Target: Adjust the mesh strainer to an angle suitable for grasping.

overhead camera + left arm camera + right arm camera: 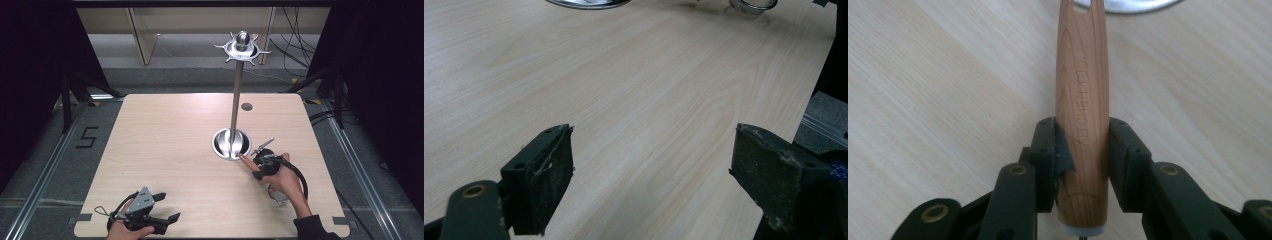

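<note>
While the right gripper [1083, 150] clenches the tapered wooden utensil handle [1082, 90], lift it steadily toward the tall steel rack [235, 100]; left fingers [544, 185] gape idle.

- The counter [165, 145] is a pale wood-grain top with rounded corners
- A round metal base [231, 143] sits right of the counter's middle, and a tall upright pole [236, 95] rises from it
- A small dark round disc [246, 106] is set in the surface beyond the base, near the far edge
- A small metal ring [752, 4] lies on the wood to the near right of the base
</note>
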`<state>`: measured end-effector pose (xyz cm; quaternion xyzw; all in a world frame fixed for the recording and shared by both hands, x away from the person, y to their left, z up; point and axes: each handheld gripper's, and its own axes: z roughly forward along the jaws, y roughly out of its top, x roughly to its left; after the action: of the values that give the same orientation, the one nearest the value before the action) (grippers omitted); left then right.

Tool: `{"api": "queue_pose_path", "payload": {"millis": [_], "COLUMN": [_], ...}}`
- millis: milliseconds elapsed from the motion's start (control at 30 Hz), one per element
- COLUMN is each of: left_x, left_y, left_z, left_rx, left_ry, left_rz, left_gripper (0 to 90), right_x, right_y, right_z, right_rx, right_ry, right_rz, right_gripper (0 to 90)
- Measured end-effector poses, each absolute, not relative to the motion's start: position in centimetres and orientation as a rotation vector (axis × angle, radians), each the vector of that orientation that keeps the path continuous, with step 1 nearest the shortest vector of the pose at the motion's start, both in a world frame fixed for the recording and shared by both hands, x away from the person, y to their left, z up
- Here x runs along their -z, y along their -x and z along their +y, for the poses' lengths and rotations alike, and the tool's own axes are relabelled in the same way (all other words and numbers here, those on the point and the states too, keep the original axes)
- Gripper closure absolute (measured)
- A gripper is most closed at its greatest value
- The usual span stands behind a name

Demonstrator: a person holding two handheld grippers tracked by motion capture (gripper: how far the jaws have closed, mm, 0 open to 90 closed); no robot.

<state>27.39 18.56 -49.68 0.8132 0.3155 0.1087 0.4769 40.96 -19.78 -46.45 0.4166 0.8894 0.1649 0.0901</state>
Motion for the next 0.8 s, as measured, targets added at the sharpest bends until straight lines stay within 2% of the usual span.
{"api": "queue_pose_path", "payload": {"millis": [400,667,800], "left_x": [49.7,49.8,49.7], "left_y": [-27.4,-27.3,-27.6], "left_z": [18.6,18.4,18.7], "left_rx": [-0.268,-0.251,-0.289], "left_ry": [-1.983,-1.949,-1.991], "left_rz": [0.777,0.804,0.765], "left_gripper": [16.5,16.5,16.5], "right_x": [42.3,41.0,40.2], "right_y": [-39.5,-39.4,-39.5], "right_z": [-22.1,-23.1,-23.6], "right_rx": [-0.876,-1.046,-1.139], "right_ry": [-1.187,-1.158,-1.138], "right_rz": [2.503,2.443,2.396], "right_gripper": [68.8,68.8,68.8]}}
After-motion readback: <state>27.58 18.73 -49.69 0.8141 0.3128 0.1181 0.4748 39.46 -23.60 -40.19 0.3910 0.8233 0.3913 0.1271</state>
